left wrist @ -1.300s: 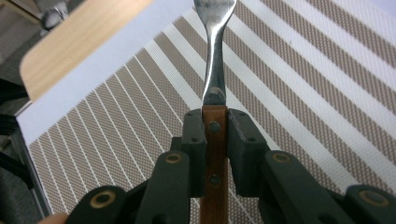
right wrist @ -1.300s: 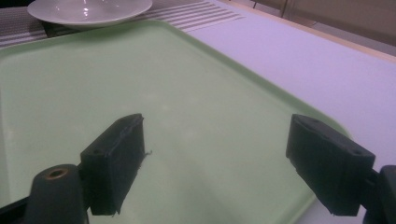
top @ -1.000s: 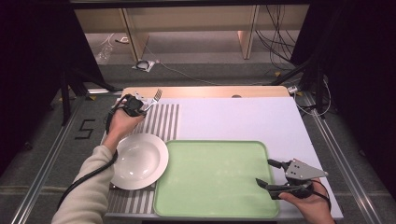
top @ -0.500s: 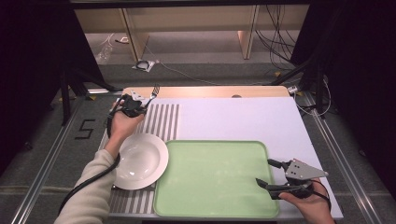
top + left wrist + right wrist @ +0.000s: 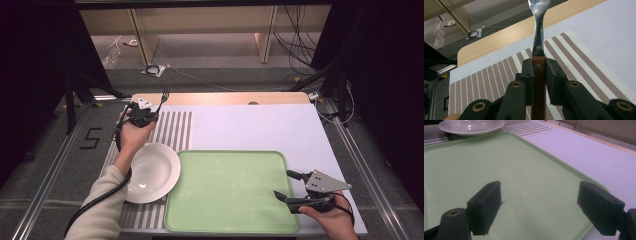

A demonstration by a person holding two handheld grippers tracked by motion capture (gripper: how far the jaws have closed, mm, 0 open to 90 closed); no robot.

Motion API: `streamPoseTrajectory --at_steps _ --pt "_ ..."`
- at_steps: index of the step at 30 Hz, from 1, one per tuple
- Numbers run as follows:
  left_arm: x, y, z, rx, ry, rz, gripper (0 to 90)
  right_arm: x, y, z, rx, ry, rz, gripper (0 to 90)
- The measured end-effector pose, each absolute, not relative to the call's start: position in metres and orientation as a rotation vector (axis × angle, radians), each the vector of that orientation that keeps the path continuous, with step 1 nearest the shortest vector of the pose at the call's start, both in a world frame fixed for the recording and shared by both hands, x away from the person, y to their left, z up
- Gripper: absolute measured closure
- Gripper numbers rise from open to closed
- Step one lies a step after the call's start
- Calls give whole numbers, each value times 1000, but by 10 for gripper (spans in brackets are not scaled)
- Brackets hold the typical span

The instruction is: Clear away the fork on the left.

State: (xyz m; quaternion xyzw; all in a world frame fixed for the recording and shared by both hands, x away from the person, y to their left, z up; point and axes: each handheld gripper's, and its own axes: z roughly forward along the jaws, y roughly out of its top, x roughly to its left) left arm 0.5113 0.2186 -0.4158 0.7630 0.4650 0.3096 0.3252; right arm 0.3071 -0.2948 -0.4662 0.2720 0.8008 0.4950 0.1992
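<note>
**Fork lifted clear at the far corner, tray waiting empty**

Over the last second very little has shifted: the left gripper (image 5: pixel 150 114) was already up over the striped placemat (image 5: pixel 172 131) with the fork (image 5: pixel 539 32), and it has only edged a touch. I take that to mean the pick-up is finished and the carry comes next, probably toward the plate (image 5: pixel 150 172) or the green tray (image 5: pixel 230 192).

The table (image 5: pixel 260 125) has a white cover with a bare wooden strip at its far edge. The tray lies near the front, the plate just beside it on the placemat. Beyond is grey floor with loose cables.

The fork's wooden handle is pinched between the left gripper's nearly closed jaws, tines pointing away. The right gripper (image 5: pixel 289 189) rests over the tray's near right corner, jaws wide apart, holding nothing.
</note>
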Motion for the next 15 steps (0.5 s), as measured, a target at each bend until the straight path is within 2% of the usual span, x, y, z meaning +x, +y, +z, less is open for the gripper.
streamPoseTrajectory --at_steps 15 --pt "505 219 -410 1929 1215 835 774 307 -295 -466 763 2240 1382 204"
